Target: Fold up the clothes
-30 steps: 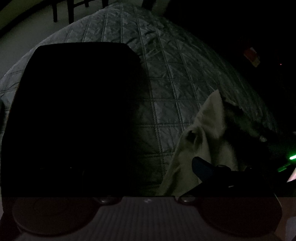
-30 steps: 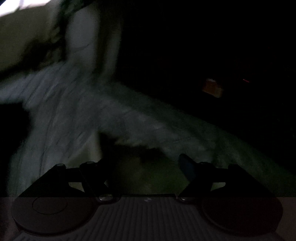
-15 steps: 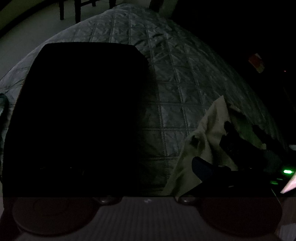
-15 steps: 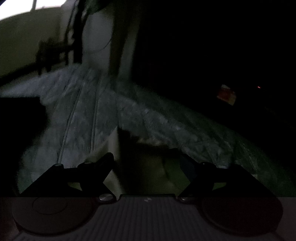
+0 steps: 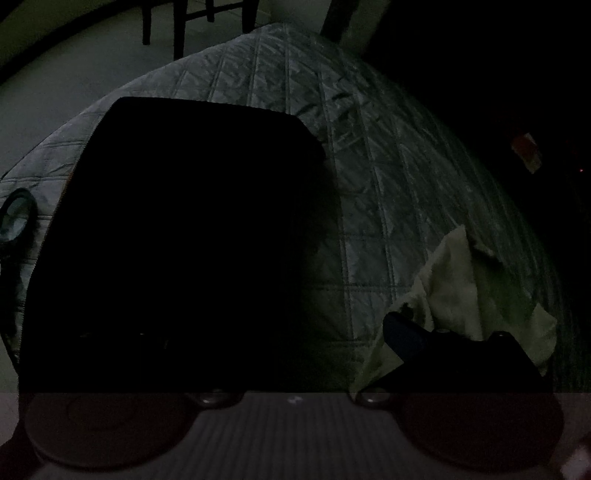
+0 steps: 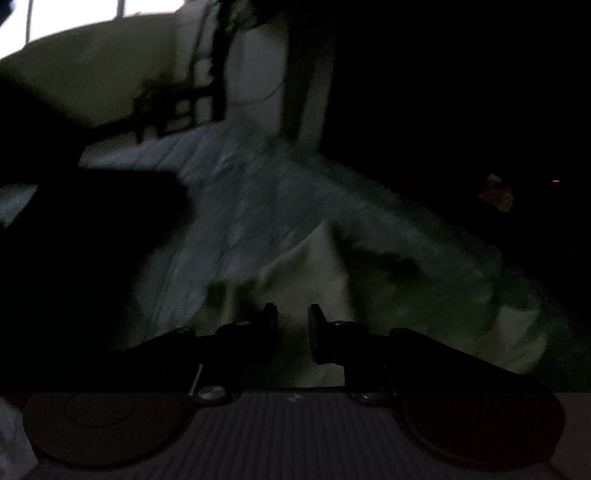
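A: What's closest to my right gripper (image 6: 291, 325)?

B: Your fingers (image 6: 269, 328) stand close together with a narrow gap, and the pale garment (image 6: 317, 266) fills that gap and runs on under them. The frame is blurred and dim, so I cannot tell whether the pads pinch the cloth or just sit over it.

A: I read it the same. And my left gripper (image 5: 280, 343)?

B: Only its right finger (image 5: 402, 336) shows, a dark bluish tip just against the near edge of the pale garment (image 5: 454, 291). The other finger is lost against the black folded garment (image 5: 184, 240), so I cannot tell how wide the tool stands. Nothing shows between the fingers.

A: Place the clothes against the quilt for me.

B: The quilted cover (image 5: 388, 192) carries both. The black folded garment lies flat on its left part, a broad dark rectangle with square corners. The pale garment sits crumpled on the quilt's right near part, one corner peaking upward. The two are apart, with bare quilting between them.

A: Past the quilt?

B: Beyond its far edge, dark chair legs (image 5: 177, 26) stand on a pale floor (image 5: 55, 92). In the right view the quilted cover (image 6: 236, 206) runs back to blurred furniture and a bright window strip (image 6: 74, 14).
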The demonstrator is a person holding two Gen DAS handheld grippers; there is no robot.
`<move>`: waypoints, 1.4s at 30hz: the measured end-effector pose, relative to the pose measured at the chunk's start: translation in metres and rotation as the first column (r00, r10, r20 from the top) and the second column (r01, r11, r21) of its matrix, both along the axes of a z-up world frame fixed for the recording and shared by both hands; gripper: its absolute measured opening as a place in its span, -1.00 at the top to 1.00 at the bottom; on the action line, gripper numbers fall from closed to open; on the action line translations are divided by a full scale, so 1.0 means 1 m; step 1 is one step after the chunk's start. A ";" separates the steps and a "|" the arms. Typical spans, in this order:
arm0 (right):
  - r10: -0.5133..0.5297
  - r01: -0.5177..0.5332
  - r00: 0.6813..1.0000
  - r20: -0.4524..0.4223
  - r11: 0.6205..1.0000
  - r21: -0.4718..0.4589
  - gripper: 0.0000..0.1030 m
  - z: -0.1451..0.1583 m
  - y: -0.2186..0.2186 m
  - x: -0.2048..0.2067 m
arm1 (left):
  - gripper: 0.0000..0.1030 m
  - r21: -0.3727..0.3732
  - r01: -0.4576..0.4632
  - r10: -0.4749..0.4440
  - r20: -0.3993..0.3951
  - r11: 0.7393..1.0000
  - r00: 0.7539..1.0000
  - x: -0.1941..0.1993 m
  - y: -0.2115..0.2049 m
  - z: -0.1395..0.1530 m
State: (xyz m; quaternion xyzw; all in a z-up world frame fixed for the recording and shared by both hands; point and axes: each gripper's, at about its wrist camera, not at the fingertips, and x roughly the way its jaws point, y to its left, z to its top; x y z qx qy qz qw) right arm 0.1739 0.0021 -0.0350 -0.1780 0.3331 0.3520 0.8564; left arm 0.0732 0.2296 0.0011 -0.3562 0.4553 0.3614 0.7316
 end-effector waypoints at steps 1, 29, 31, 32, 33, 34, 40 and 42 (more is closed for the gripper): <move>0.015 -0.015 1.000 -0.022 1.000 -0.024 0.57 -0.005 0.004 0.001 | -0.98 0.000 0.001 -0.001 -0.002 1.000 1.000 0.000 0.000 0.000; -0.206 0.201 0.970 -0.130 0.978 -0.050 -0.08 -0.042 -0.065 -0.098 | -0.98 0.098 0.166 -0.158 -0.079 0.981 0.984 0.024 -0.019 -0.011; -0.250 0.245 0.958 -0.141 0.968 -0.046 -0.11 -0.044 -0.081 -0.112 | -0.98 0.118 0.219 -0.205 -0.122 0.969 0.971 0.032 -0.024 -0.017; -0.268 0.267 0.950 -0.162 0.963 -0.033 -0.10 -0.043 -0.087 -0.113 | -0.98 0.113 0.247 -0.231 -0.140 0.962 0.963 0.036 -0.026 -0.021; -0.281 0.279 0.945 -0.170 0.960 -0.033 -0.10 -0.041 -0.091 -0.115 | -0.98 0.106 0.268 -0.252 -0.149 0.958 0.956 0.038 -0.029 -0.024; -0.285 0.281 0.945 -0.161 0.959 -0.048 -0.10 -0.038 -0.093 -0.117 | -0.98 0.100 0.287 -0.270 -0.155 0.953 0.950 0.040 -0.032 -0.027; -0.320 0.302 0.940 -0.116 0.942 -0.149 -0.11 -0.039 -0.105 -0.137 | -0.98 0.115 0.337 -0.316 -0.165 0.934 0.934 0.046 -0.044 -0.029; -0.341 0.330 0.938 -0.065 0.933 -0.144 -0.11 -0.029 -0.102 -0.150 | -0.98 0.101 0.323 -0.305 -0.158 0.941 0.939 0.045 -0.040 -0.029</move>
